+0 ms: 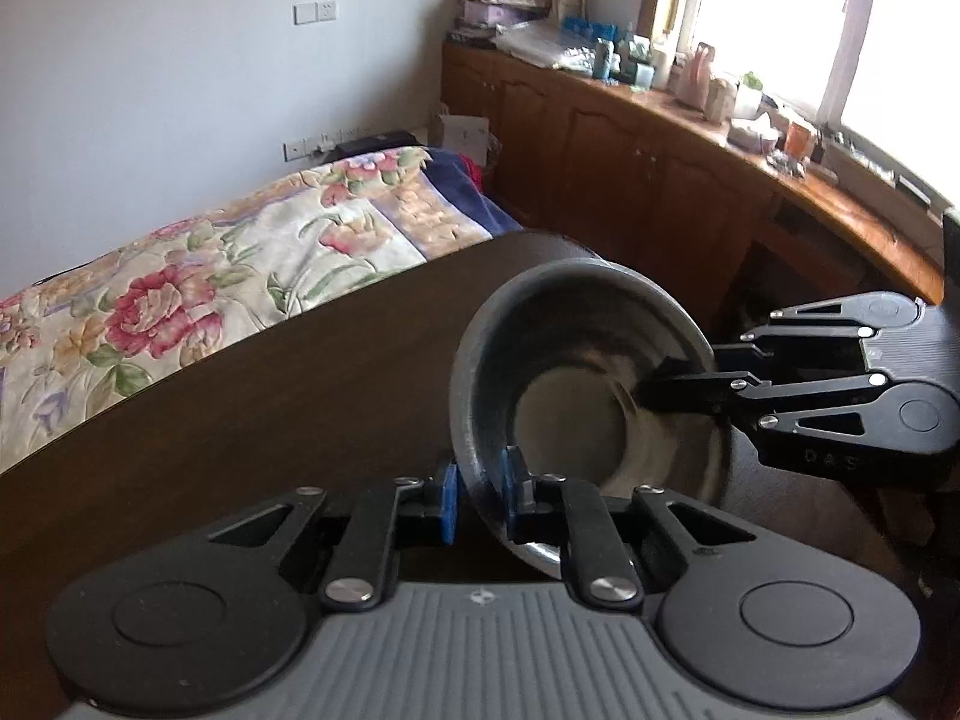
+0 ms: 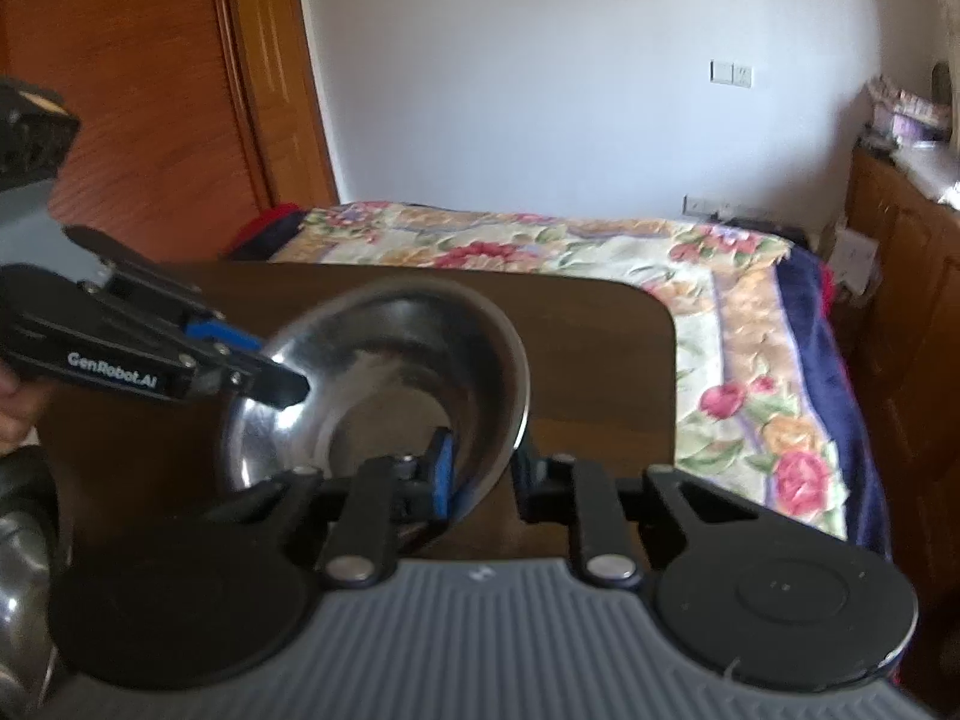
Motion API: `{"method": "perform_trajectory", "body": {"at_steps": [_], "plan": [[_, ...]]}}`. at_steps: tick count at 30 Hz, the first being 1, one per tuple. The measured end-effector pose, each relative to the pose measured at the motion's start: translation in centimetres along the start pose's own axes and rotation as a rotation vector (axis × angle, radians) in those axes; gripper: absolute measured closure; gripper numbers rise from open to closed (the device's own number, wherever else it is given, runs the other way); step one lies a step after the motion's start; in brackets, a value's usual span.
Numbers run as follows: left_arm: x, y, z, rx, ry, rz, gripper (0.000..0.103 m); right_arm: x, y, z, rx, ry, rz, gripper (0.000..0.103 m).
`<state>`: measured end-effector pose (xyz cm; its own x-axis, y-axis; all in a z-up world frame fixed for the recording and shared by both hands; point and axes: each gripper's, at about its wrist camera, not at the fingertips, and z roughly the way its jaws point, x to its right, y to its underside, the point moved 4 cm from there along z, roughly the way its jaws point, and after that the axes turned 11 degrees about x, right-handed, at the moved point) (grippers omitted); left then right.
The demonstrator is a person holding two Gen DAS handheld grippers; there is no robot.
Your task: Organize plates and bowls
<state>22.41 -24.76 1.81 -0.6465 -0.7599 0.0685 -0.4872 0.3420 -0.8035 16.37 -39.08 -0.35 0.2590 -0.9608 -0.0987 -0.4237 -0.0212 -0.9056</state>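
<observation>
A shiny metal bowl (image 1: 576,384) is held tilted above the dark wooden table (image 1: 270,396), its inside facing the cameras. My left gripper (image 1: 480,501) is shut on the bowl's near rim, one blue pad inside, one outside. My right gripper (image 1: 690,381) comes in from the right and grips the opposite rim. In the right wrist view the same bowl (image 2: 384,378) sits between my right gripper's (image 2: 486,480) fingers, and the left gripper (image 2: 270,372) clamps its left rim.
A bed with a floral cover (image 1: 210,276) lies just beyond the table's far edge. A wooden cabinet and cluttered windowsill (image 1: 690,114) run along the right. Another metal vessel (image 2: 24,588) shows at the right wrist view's left edge. A wooden door (image 2: 150,90) stands behind.
</observation>
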Motion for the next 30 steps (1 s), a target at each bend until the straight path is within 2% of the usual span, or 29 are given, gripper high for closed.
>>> {"method": "perform_trajectory", "body": {"at_steps": [4,16,30], "plan": [[0.4,-0.6,-2.1,0.054,-0.022,-0.001,0.076,-0.1,-0.6,-0.7,0.029,0.011,-0.001,0.088],[2.6,-1.3,-9.8,0.169,-0.053,0.049,0.076,-3.6,-3.0,-6.3,0.150,0.031,-0.073,0.088],[4.0,-0.1,-15.1,0.216,-0.073,0.059,0.076,-6.1,-3.7,-9.6,0.190,0.032,-0.116,0.088]]}}
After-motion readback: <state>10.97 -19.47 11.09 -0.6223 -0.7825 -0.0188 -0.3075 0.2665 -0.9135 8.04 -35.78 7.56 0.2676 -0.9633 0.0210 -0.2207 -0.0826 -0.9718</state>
